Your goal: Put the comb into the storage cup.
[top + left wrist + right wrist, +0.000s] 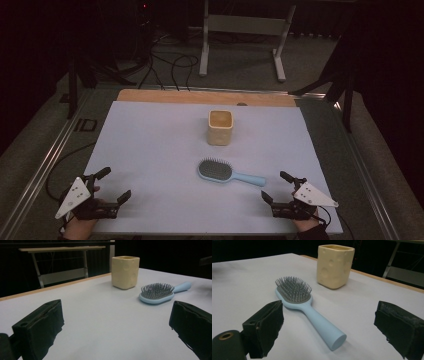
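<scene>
A light blue hairbrush (225,172) lies bristles up near the middle of the white table cover (150,145), its handle pointing right. Behind it stands a cream square cup (220,127), upright and open at the top. My left gripper (111,186) rests open at the front left corner, far from both. In the left gripper view the cup (125,272) and the brush (160,292) lie ahead to the right. My right gripper (276,187) is open at the front right, just right of the handle's end. In the right gripper view the brush handle (324,328) runs toward the gap between the jaws, with the cup (334,266) beyond.
The white cover leaves a wooden strip (200,96) of the table bare at the far edge. Beyond it stand a white frame (242,37) and loose cables (170,65) on the floor. Metal rails (45,160) run along the left side.
</scene>
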Tool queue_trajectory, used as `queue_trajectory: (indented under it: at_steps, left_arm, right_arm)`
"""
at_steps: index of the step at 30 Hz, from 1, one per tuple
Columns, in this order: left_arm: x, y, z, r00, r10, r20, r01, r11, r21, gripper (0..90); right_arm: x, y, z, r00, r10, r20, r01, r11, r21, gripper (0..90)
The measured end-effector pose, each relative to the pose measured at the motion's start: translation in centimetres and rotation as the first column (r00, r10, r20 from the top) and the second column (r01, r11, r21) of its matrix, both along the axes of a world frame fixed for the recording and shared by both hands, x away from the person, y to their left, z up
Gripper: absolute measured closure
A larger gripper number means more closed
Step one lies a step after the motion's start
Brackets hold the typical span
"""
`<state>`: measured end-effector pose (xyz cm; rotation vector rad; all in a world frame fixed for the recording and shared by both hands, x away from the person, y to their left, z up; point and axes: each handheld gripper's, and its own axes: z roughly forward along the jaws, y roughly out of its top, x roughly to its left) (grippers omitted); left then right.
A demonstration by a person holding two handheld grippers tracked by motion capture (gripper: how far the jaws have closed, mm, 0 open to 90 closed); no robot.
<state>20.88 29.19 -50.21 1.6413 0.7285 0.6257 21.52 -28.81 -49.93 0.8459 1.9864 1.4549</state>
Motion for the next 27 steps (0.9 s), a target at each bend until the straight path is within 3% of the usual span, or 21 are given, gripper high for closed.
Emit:
queue_trajectory:
  at_steps: [8, 15, 22, 24, 27]
  left_arm:
    - [-0.1, -0.1, 0.0, 1.0, 0.0, 0.0, 0.0, 1.0, 0.006, 0.0]
    - [-0.2, -0.3, 0.0, 1.0, -0.005, 0.001, 0.005, 1.0, 0.009, 0.0]
    - [-0.2, -0.2, 0.1, 1.0, -0.001, 0.004, 0.001, 0.9999, 0.012, 0.0]
    - [-0.2, -0.2, 0.1, 1.0, -0.003, 0.004, 0.003, 0.9999, 0.01, 0.0]
    - [-0.2, -0.2, 0.1, 1.0, -0.002, 0.003, 0.002, 1.0, 0.009, 0.0]
  right_arm:
    - [-0.1, -0.1, 0.0, 1.0, 0.004, -0.009, -0.004, 1.0, 0.023, 8.5]
    - [-0.3, 0.3, 0.3, 0.9993, 0.025, -0.029, -0.025, 1.0, -0.013, 8.5]
    - [-0.5, 0.5, 0.8, 0.9982, 0.041, -0.044, -0.042, 0.999, -0.016, 8.5]
    - [-0.5, 0.5, 1.1, 0.997, 0.055, -0.055, -0.055, 0.998, 0.006, 8.5]
    - [-0.6, 0.6, 1.5, 0.9973, 0.052, -0.051, -0.053, 0.998, -0.014, 8.5]
